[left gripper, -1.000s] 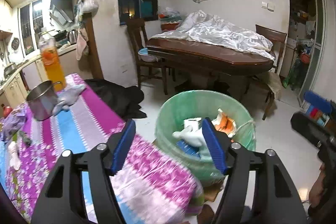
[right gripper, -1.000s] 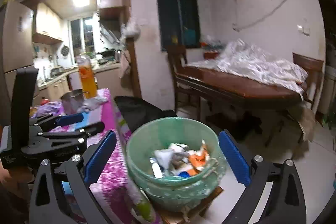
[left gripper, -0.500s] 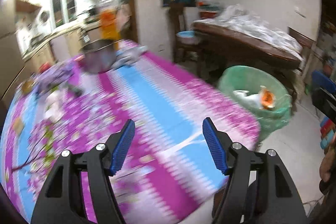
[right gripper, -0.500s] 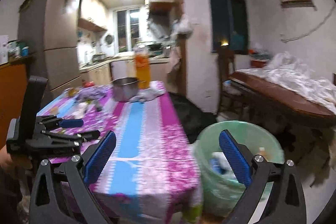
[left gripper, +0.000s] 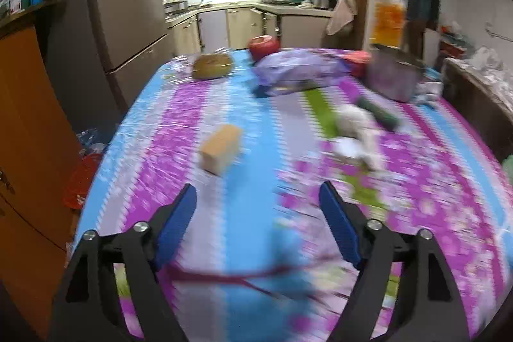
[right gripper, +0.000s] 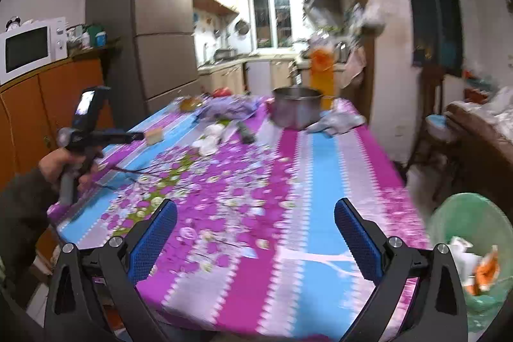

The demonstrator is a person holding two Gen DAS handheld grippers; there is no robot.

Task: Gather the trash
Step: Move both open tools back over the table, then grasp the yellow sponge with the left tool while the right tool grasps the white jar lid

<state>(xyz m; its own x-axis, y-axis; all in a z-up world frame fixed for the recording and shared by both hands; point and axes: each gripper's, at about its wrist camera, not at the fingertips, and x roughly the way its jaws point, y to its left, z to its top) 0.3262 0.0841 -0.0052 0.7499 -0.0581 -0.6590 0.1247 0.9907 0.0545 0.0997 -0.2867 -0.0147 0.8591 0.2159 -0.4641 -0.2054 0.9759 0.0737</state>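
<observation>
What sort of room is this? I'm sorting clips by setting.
Most likely a home dining area open to a kitchen: a table under a purple and blue floral tablecloth, a tall brown fridge, and a white microwave oven on an orange cabinet.

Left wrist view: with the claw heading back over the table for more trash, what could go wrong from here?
1. The picture is motion-blurred; the open left claw could overshoot the tan block and shove it instead of gripping it.
2. The crumpled white paper lies against a dark green cylinder; a grab may catch both.
3. The green trash bin stands off the table's corner, so a release short of it lands on the floor.
</observation>
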